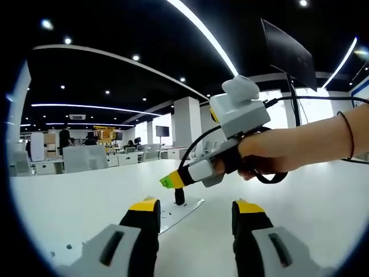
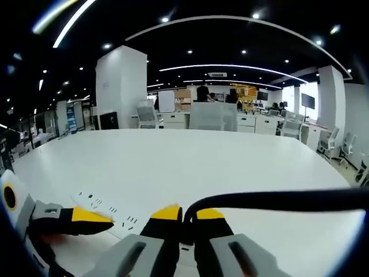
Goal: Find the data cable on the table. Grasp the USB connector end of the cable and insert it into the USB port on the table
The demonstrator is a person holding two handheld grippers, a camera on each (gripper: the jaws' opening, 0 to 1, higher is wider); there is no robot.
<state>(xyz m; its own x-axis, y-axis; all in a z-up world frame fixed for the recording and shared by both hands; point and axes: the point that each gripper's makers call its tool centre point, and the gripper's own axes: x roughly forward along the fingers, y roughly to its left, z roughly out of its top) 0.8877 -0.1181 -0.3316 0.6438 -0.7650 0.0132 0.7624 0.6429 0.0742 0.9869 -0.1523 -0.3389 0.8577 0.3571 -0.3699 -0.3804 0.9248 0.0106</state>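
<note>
My right gripper (image 2: 188, 214) is shut on a black cable (image 2: 277, 199) that runs off to the right over the white table. In the left gripper view a hand carries that right gripper (image 1: 172, 182) in from the right. Its yellow tips point down and left, and the black connector end (image 1: 180, 196) hangs below them, on or just above a white socket strip (image 1: 187, 209); I cannot tell if it touches. The cable (image 1: 202, 141) loops back along the gripper's body. My left gripper (image 1: 196, 210) stands open just in front of the strip. One of its yellow-tipped fingers (image 2: 86, 216) lies by the slotted strip (image 2: 109, 208).
The person's hand and forearm (image 1: 294, 151), with a black band at the wrist, reach across from the right. A dark monitor (image 1: 288, 52) hangs at the upper right. Desks, chairs and people (image 2: 213, 115) stand far behind the wide white table (image 2: 202, 161).
</note>
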